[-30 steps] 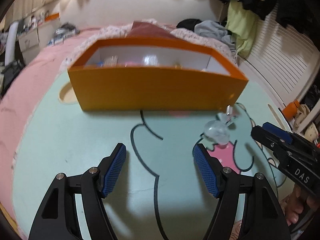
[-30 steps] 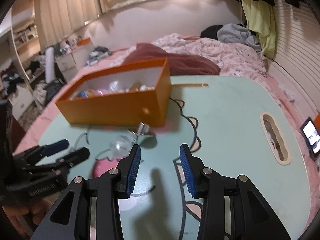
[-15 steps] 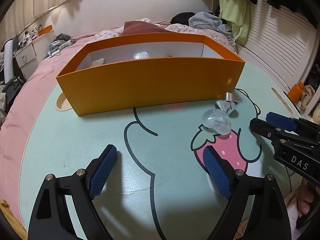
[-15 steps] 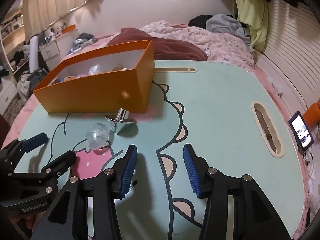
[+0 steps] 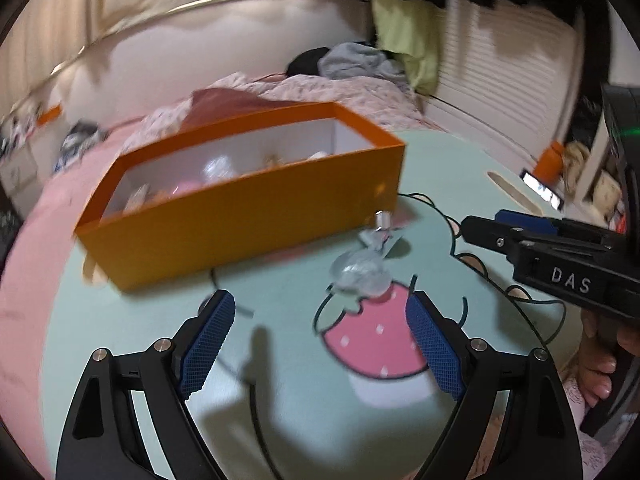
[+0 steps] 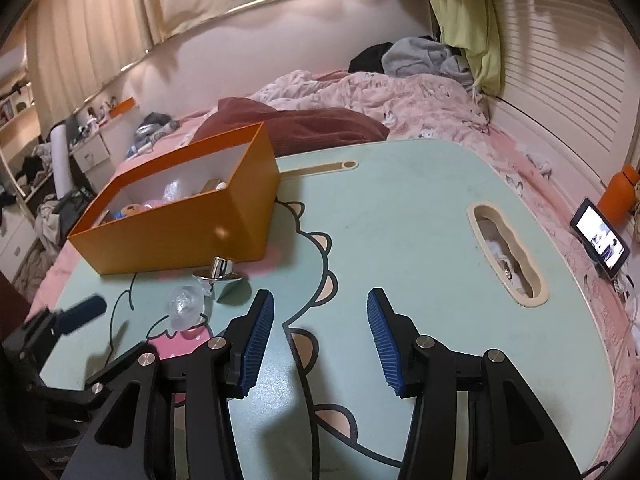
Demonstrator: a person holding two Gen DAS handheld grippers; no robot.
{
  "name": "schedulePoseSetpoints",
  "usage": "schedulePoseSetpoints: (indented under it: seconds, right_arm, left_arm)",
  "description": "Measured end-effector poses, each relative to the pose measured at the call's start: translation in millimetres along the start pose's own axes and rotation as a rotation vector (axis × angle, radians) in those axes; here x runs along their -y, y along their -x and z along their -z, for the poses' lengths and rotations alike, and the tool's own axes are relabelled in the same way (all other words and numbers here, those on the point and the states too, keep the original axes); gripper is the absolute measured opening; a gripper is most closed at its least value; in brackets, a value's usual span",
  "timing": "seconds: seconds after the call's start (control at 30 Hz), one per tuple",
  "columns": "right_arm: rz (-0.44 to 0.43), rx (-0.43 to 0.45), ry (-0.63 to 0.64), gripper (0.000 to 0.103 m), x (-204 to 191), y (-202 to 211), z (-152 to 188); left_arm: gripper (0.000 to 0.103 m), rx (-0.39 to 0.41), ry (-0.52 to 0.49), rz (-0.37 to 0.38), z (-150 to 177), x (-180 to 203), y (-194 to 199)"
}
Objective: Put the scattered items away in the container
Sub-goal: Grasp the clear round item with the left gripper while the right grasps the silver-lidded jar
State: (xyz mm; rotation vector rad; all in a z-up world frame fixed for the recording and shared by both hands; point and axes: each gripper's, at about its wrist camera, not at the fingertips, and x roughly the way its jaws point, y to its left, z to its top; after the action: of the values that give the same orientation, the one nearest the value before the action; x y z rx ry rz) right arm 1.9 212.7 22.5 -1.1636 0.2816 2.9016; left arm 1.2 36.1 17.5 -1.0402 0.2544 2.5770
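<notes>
Two strays — crinkly clear wrapper (image 5: 360,274), shiny knob (image 6: 219,271)

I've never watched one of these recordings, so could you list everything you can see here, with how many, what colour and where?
Open orange cardboard box: one, orange, far left of table, small items inside.
Clear crinkly plastic wrapper: one, transparent, on table before the box.
Shiny chrome metal knob: one, silver, between wrapper and box.
Mint-green cartoon-print table: one, on the bed.
Lit phone: one, right of table.
Left gripper: blue-padded fingers apart, empty.
Right gripper: blue-padded fingers apart, empty.
</notes>
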Motion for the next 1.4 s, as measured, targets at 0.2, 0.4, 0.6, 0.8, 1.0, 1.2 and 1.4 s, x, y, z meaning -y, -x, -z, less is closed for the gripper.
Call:
schedulePoseSetpoints:
  seconds: [0.2, 0.4, 0.6, 0.8, 1.0, 1.2, 1.4]
  right_arm:
    - [-0.009, -0.004, -0.007, 0.048, 2, 0, 1]
    - [-0.014, -0.006, -0.009, 0.048, 1, -1, 2]
    - [-0.016, -0.004, -0.006, 0.048, 1, 0, 2]
    - [-0.082, 0.013, 0.005, 0.048, -1, 3, 2]
    - [-0.234, 0.019, 0.093, 0.048, -26, 0, -5]
    - [-0.192, -0.083, 0.214, 0.052, -63, -30, -16]
    - [-0.152, -0.155, 0.192, 0.049, -64, -56, -25]
  left_arm:
    - [0.064, -0.062, -0.130, 0.012, -21, 18, -25]
    - [0.042, -0.090, -0.108, 0.071, -25, 15, -34]
    - [0.040, -0.051, -0.070, 0.079, -14, 9, -18]
    - [0.040, 0.080, -0.031, 0.034, 5, 3, 27]
    - [0.040, 0.133, 0.056, -0.049, 24, -12, 43]
    - [0.040, 0.144, 0.083, -0.057, 26, -18, 42]
    - [0.040, 0.139, 0.050, -0.066, 28, -10, 39]
